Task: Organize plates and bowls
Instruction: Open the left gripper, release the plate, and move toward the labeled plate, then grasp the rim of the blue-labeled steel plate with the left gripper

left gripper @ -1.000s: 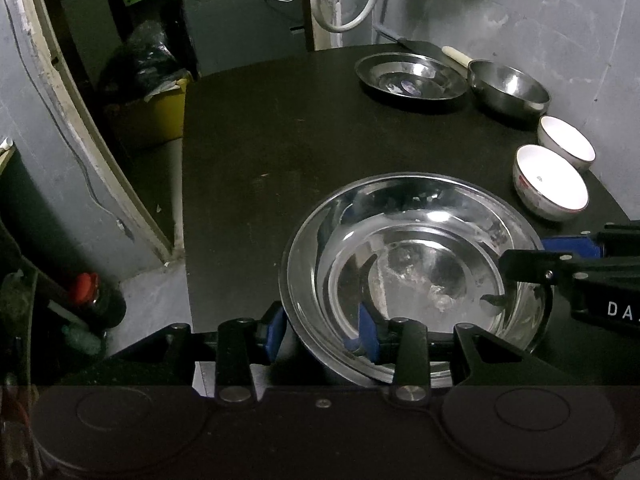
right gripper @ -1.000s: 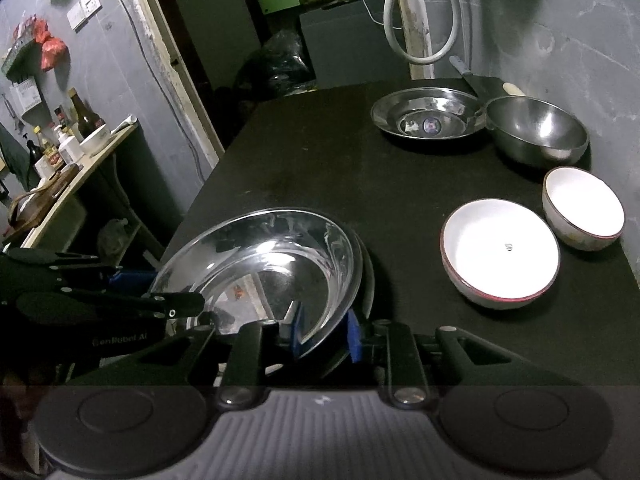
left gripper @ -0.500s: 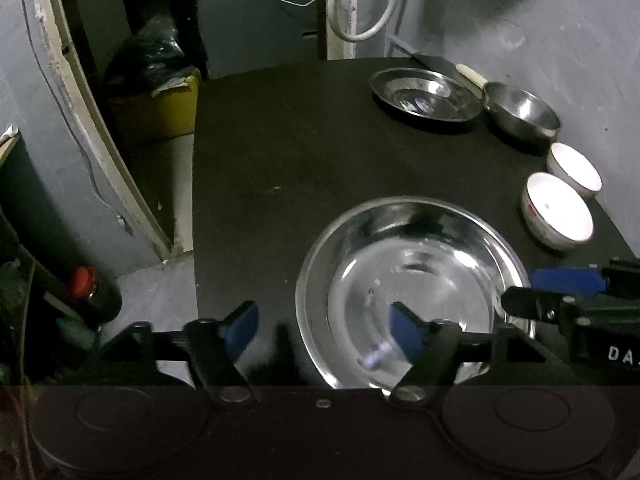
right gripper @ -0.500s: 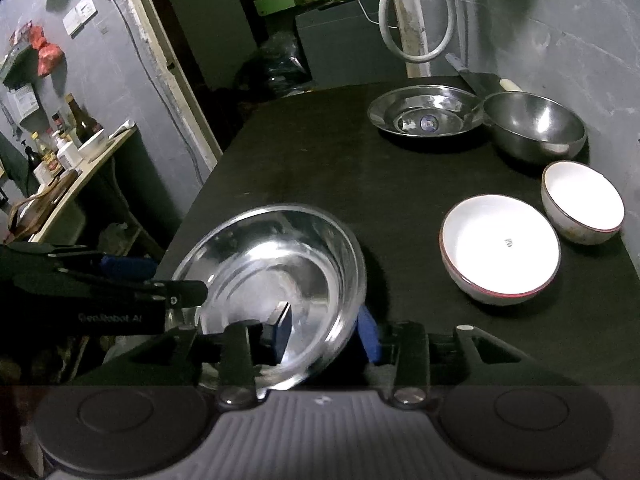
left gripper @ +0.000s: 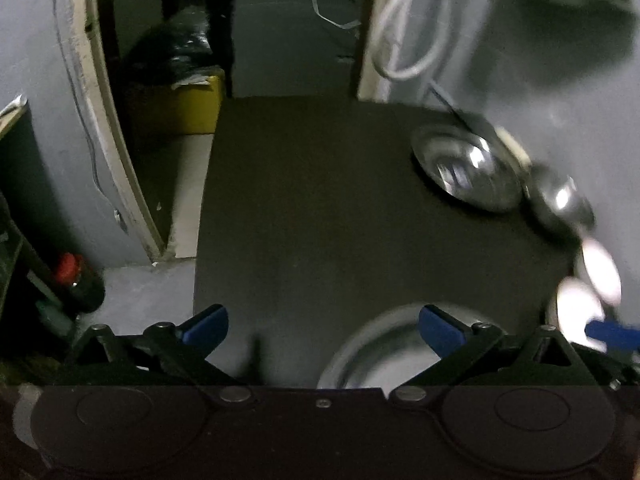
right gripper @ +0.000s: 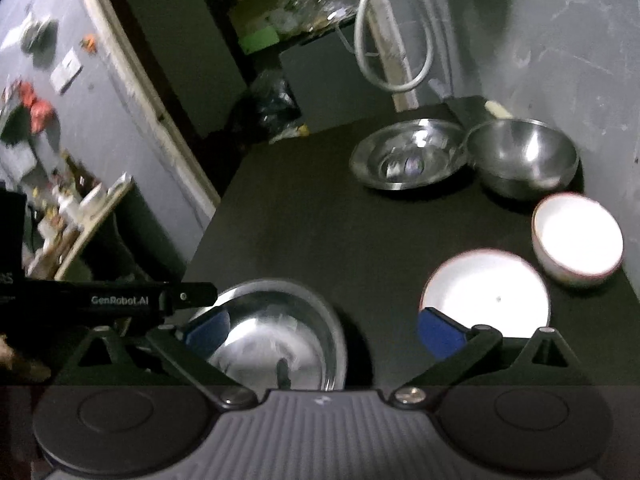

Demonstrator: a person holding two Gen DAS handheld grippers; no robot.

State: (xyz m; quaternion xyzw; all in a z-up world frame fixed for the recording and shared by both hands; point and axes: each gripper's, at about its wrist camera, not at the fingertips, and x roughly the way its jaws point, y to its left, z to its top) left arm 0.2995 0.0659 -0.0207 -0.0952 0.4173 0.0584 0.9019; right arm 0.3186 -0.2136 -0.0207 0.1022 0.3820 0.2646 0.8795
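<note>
Table (right gripper: 320,220): dark, matte, filling most of both views, pushed up against a grey wall (right gripper: 560,40) on the right.
Room: dim; doorway with pale frame (right gripper: 132,76) on the left, yellow bin (left gripper: 188,108) beyond the far table edge, white hose (right gripper: 384,60) looped on the wall, cluttered shelf (right gripper: 80,208) at far left.
Large steel plate (right gripper: 272,332): flat on the near table edge, free of both tools.
Back row: steel dish (right gripper: 408,156) touching a steel bowl (right gripper: 524,156) at the far right corner.
White bowls: one (right gripper: 486,292) near the right tool, another (right gripper: 578,240) just behind it, close together.
Left gripper (left gripper: 322,322): jaws just spread wide, nothing clamped; plate rim only under the right pad.
Right gripper (right gripper: 322,328): jaws just spread wide, released, plate lying loose below them.
Hard to make out: left view smeared by motion, bowls there mere white streaks; plate cut off by the tool bodies in both views; shelf contents unreadable.
</note>
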